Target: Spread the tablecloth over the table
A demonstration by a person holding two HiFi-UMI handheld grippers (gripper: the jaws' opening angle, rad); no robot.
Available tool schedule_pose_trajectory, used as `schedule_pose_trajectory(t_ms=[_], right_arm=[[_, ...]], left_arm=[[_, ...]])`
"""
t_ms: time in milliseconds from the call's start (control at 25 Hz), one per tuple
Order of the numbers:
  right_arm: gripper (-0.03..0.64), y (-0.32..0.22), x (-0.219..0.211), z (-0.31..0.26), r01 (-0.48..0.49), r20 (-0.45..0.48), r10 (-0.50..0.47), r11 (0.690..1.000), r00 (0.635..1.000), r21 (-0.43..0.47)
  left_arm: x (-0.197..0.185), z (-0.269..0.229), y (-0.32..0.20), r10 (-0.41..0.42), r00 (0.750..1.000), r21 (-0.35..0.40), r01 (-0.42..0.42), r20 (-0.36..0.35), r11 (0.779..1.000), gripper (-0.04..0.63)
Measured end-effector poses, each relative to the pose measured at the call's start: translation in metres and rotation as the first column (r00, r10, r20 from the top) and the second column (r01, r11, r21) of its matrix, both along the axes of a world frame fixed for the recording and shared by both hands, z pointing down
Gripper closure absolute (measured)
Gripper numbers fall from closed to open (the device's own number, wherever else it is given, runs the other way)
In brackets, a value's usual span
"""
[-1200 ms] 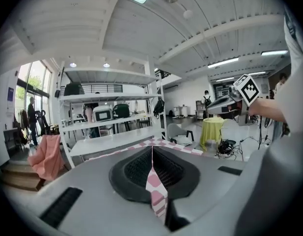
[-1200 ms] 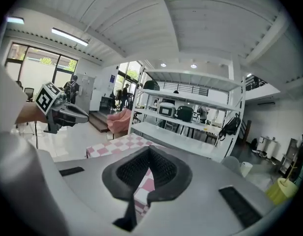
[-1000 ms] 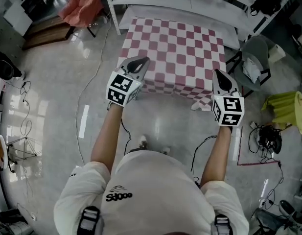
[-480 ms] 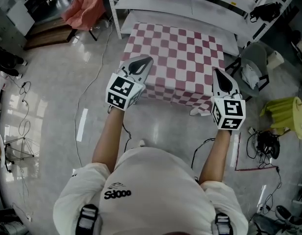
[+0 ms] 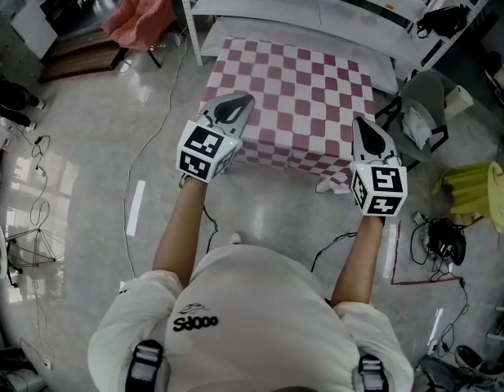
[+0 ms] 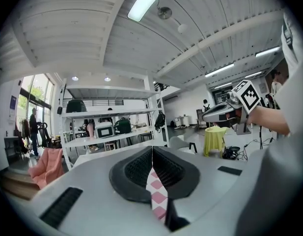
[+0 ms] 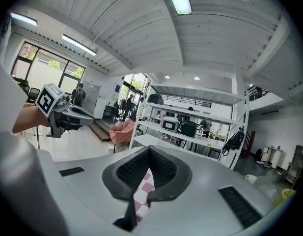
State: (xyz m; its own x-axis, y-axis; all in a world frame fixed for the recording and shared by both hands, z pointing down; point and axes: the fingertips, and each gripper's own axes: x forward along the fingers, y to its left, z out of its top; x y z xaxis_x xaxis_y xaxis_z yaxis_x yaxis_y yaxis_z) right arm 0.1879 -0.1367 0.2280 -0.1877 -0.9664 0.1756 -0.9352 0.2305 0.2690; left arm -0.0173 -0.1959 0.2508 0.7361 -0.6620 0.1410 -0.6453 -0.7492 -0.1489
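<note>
A red-and-white checked tablecloth point(image 5: 296, 96) lies over a small table in the head view, with its near edge hanging down the front. My left gripper point(image 5: 239, 101) is shut on the cloth's near left corner, and a strip of the tablecloth point(image 6: 155, 194) shows pinched between its dark pads. On the other side my right gripper point(image 5: 364, 124) is shut on the near right corner, with the checked tablecloth point(image 7: 143, 194) caught between its pads. Both grippers point nearly level toward the shelving.
White metal shelving point(image 5: 317, 2) stands just behind the table. A grey chair point(image 5: 423, 104) sits at the right, a yellow-draped stool point(image 5: 476, 182) beyond it, and cables point(image 5: 435, 235) lie on the floor. A pink cloth point(image 5: 141, 11) hangs at the far left.
Both grippers have risen slightly with the cloth corners still held; the near edge of the cloth is lifted a little.
</note>
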Motion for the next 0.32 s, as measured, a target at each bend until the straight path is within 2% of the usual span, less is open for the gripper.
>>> schedule_pose_trajectory(t_ms=[320], right_arm=[[0.595,-0.0038,-0.003,0.0013,0.004,-0.002,-0.004,1.0,1.0,-0.009]], left_arm=[[-0.0037,0.0036,-0.0039,-0.004,1.0,-0.018,0.004,0.002,1.0,0.565]])
